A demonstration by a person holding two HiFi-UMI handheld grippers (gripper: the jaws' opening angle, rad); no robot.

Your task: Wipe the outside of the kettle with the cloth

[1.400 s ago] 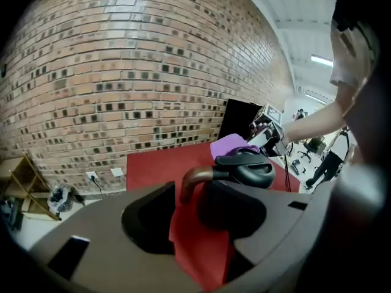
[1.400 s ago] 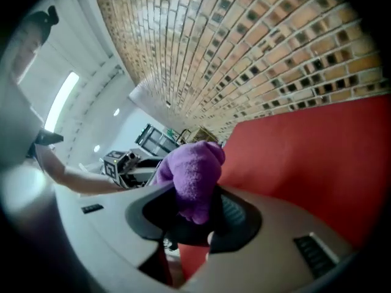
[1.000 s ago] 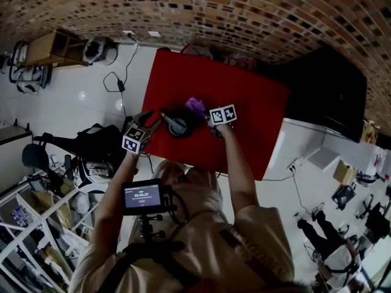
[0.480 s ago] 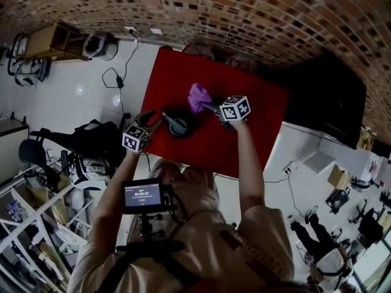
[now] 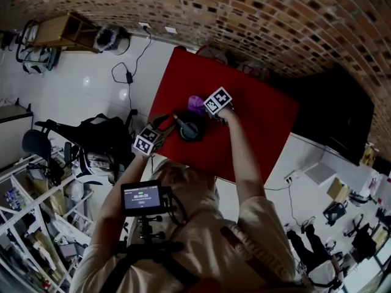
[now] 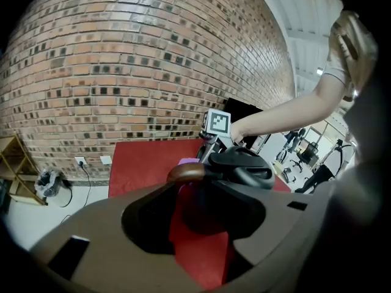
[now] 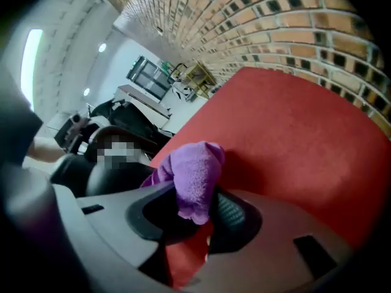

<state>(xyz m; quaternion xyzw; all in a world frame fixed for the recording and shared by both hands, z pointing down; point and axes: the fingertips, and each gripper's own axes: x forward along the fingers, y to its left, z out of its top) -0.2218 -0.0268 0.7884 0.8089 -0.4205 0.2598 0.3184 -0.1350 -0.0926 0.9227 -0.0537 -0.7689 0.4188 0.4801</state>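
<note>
A black kettle (image 5: pixel 190 129) with a dark lid (image 6: pixel 241 166) stands near the front left of the red table (image 5: pixel 256 127). Its brown-tipped handle (image 6: pixel 186 171) points toward my left gripper (image 5: pixel 164 126), whose jaws are closed around it in the left gripper view (image 6: pixel 201 203). My right gripper (image 5: pixel 203 107) is shut on a bunched purple cloth (image 5: pixel 196 104), held at the kettle's far side. In the right gripper view the cloth (image 7: pixel 195 176) sticks up from between the jaws (image 7: pixel 195 215), with the kettle (image 7: pixel 116 173) dark at the left. I cannot tell whether cloth and kettle touch.
A brick wall (image 5: pixel 244 17) runs behind the table. A black bag and chair (image 5: pixel 91 142) stand on the white floor by the table's left edge, with shelves (image 5: pixel 30 212) nearer. A black cabinet (image 5: pixel 333 112) stands to the right.
My right gripper lifted the cloth, rolled, and swung it left to the kettle's far side. The left gripper and kettle kept still.
</note>
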